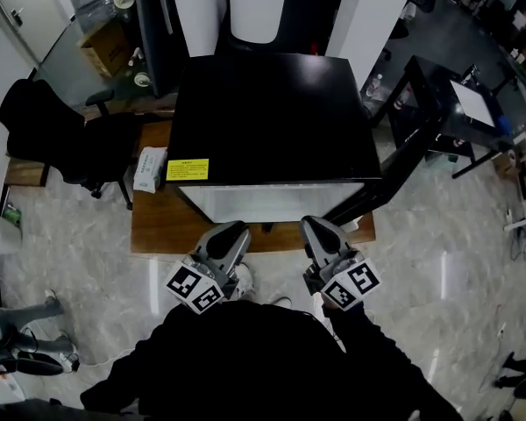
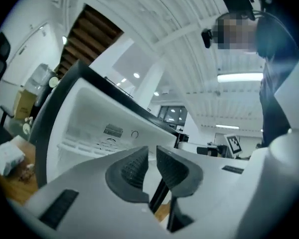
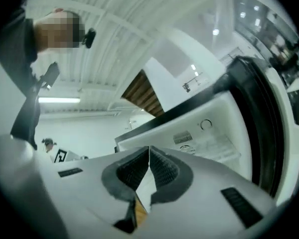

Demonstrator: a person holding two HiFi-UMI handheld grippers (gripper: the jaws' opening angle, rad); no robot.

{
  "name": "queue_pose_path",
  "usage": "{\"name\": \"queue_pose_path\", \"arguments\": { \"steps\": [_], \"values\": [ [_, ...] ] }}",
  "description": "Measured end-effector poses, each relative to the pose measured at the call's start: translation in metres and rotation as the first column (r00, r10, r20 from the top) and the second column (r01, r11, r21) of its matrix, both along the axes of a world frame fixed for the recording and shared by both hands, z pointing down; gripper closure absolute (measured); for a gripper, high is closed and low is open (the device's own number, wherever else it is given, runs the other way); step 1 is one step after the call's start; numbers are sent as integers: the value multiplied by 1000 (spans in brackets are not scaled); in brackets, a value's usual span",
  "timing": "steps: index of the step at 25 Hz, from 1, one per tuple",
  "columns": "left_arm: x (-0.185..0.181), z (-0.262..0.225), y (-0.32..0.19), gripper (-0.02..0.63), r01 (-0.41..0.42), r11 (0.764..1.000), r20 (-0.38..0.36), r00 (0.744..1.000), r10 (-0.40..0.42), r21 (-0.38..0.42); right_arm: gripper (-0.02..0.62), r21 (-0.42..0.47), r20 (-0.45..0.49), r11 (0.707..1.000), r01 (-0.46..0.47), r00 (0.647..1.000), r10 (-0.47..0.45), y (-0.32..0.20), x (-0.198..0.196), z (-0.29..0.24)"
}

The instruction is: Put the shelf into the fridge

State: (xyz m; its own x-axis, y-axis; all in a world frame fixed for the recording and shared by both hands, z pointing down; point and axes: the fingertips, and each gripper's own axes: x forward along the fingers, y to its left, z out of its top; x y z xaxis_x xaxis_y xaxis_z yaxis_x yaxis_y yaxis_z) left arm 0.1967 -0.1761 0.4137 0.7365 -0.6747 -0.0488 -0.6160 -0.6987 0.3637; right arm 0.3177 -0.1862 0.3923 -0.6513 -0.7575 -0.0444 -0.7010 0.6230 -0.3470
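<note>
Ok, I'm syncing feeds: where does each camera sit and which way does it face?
Head view: on the person's head, facing steeply down at the black fridge on the wooden table; shows left gripper, right gripper, dark sleeves.
Left gripper view: on that gripper, tilted, along its empty, slightly parted jaws into the fridge; person's dark clothing at right.
Right gripper view: on that gripper, tilted, along its shut jaws into the fridge; person at left.
Shared: both gripper views show the fridge's white interior.
</note>
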Motion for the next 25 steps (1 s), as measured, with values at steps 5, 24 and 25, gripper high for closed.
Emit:
{"name": "queue_pose_path", "arguments": {
  "steps": [5,24,25],
  "values": [
    [21,-5,27,600,-54,996,169,985,41,73,589,76,-188,990,118,977,-102,31,-19,2],
    [32,-12,42,600,-61,992,224,974,34,115,589,52,-162,993,103,982,-93,54,-5,11],
    [33,-12,42,600,-61,992,226,973,34,113,589,54,-165,993,104,982,-94,54,-4,11]
  ]
}}
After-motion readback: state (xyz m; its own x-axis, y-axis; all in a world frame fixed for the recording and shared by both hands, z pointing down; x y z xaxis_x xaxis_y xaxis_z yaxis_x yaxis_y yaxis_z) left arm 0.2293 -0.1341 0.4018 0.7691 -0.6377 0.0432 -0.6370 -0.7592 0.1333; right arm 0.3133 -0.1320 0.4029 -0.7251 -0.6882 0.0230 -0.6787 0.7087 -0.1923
